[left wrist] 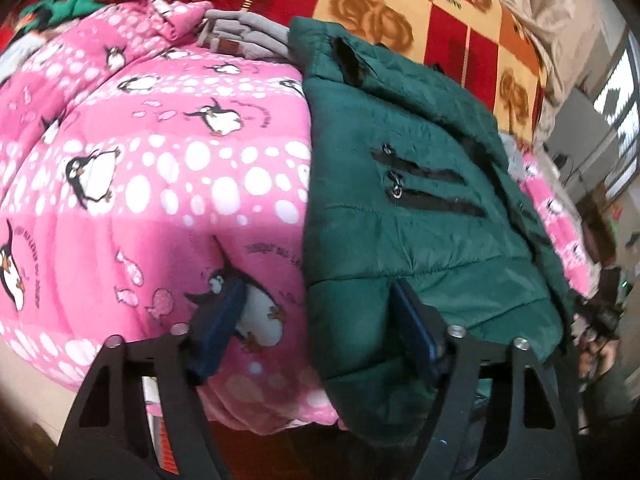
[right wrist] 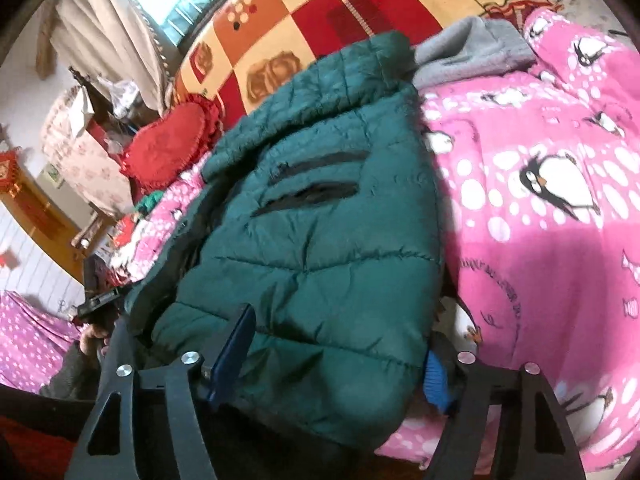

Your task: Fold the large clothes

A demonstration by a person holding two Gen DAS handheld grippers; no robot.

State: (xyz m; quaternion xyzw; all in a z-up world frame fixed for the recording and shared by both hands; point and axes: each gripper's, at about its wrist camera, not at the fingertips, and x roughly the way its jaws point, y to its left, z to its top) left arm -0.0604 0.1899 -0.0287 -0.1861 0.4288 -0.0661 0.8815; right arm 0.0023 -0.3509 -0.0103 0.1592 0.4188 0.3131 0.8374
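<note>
The green padded jacket (left wrist: 420,184) lies along the near edge of the bed, on the pink penguin quilt (left wrist: 160,168), its zip pockets facing up and its hem toward me, already narrow as if doubled lengthwise. I judge it is laid there so both my tools can take the near hem together. My left gripper (left wrist: 316,312) straddles the jacket's left edge, one finger over quilt, one over padding; jaws partly apart, and I cannot tell whether they pinch. My right gripper (right wrist: 340,356) brackets the hem's right part, jaws apart with fabric bulging between; contact unclear. Beyond lie folded grey clothes (left wrist: 244,36) and a red-and-yellow rose blanket (left wrist: 400,8).
</note>
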